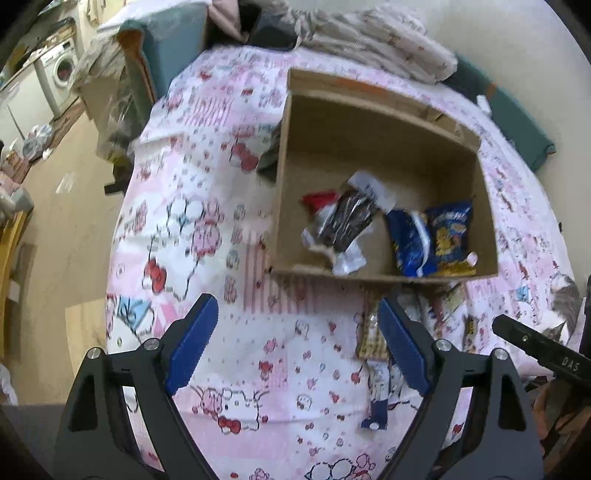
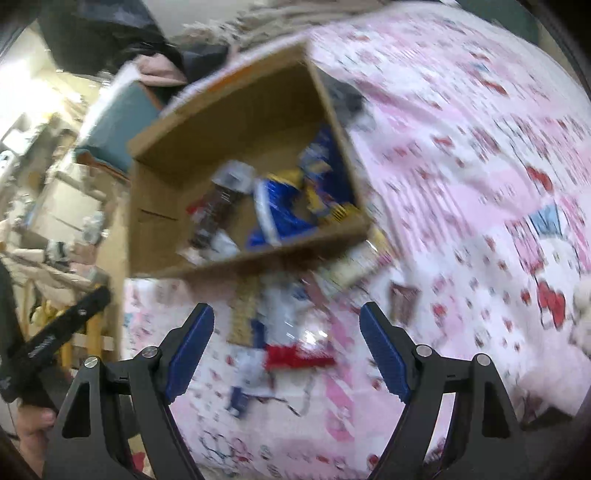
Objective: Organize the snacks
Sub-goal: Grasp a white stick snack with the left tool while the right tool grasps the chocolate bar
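An open cardboard box (image 1: 369, 122) sits on a pink cartoon-print bed cover (image 1: 207, 229). Inside lie a dark snack pack with clear wrap (image 1: 345, 225) and blue snack bags (image 1: 432, 240). My left gripper (image 1: 295, 325) is open and empty, short of the box's near wall. Loose snack packets (image 1: 375, 339) lie on the cover by its right finger. In the blurred right wrist view, my right gripper (image 2: 286, 328) is open and empty above loose packets, one red-edged (image 2: 295, 356), with the box (image 2: 236, 107) and its snacks (image 2: 284, 210) beyond.
Folded bedding and clothes (image 1: 369, 33) are piled behind the box. The bed's left edge drops to a beige floor (image 1: 66, 206), with a washing machine (image 1: 61, 70) far left. A teal cushion (image 1: 166, 48) sits at the bed's far corner. A cat-print item (image 1: 565, 302) lies at right.
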The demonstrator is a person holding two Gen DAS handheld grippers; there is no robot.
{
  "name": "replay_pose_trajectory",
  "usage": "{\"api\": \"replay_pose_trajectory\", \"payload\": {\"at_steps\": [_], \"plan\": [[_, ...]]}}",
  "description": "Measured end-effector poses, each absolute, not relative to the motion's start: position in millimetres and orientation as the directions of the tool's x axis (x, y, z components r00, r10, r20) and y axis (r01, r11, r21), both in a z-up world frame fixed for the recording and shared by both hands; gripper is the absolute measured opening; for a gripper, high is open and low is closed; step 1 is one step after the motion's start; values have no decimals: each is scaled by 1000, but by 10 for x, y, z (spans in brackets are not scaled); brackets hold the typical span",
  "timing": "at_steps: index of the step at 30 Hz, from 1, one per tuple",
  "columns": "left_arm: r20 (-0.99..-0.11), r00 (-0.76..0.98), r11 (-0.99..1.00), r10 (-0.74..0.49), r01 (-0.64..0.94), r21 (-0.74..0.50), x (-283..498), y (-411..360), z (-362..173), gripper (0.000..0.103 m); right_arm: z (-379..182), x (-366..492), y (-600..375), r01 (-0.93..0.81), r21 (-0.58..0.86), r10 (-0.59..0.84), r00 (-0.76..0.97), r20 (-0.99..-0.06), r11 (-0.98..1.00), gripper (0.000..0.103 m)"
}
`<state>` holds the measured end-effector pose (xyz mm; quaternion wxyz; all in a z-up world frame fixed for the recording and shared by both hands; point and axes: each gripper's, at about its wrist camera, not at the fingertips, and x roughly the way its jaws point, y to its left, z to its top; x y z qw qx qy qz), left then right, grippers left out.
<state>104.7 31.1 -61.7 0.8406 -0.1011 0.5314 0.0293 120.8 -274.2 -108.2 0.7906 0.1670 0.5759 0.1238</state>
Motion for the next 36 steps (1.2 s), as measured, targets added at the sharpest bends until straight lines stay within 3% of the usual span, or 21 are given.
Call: {"api": "replay_pose_trajectory", "payload": {"at_steps": [7, 13, 15, 21, 22, 23, 24, 31, 34, 36], "plan": [[-959, 240, 976, -150, -120, -183, 976, -23, -1190, 83, -1252, 1253, -3044, 139, 447, 397, 282, -873, 884, 84], [-972, 92, 975, -217, -17, -220, 904, -466, -1581, 57, -1256, 1264, -3124, 159, 453, 396, 292, -871, 877, 84], [-975, 67, 978, -209, 6, -210, 915, -553, -1673, 43, -1247, 1265, -3121, 158, 449, 392, 296, -871, 879, 84], [-984, 53, 985, -169, 47, -167, 901, -674, -1779, 39, -1262, 1263, -3118, 159, 445, 389, 291, -874, 881, 84], [-985, 55, 985, -166, 49, -163, 892, -674, -1780, 34, -1267, 1269, -3110, 160, 445, 389, 290, -874, 881, 84], [-985, 51, 986, -163, 54, -161, 890, -681, -1789, 18, -1272, 1273, -3107, 162, 445, 389, 289, -875, 881, 84], [-987, 36, 986, -159, 63, -156, 878, -679, -1791, 14, -1276, 1274, -3105, 162, 446, 390, 288, -875, 880, 84], [-966, 90, 970, -242, -2, -243, 706, -365, -1414, 14, -1462, 1327, -3213, 217, 359, 306, 241, -921, 908, 82], [-963, 113, 968, -246, -32, -251, 650, -262, -1322, 14, -1657, 1399, -3154, 204, 285, 255, 162, -953, 936, 67], [-962, 122, 966, -242, -58, -250, 642, -219, -1295, 14, -1739, 1439, -3066, 176, 227, 206, 133, -970, 958, 67]]}}
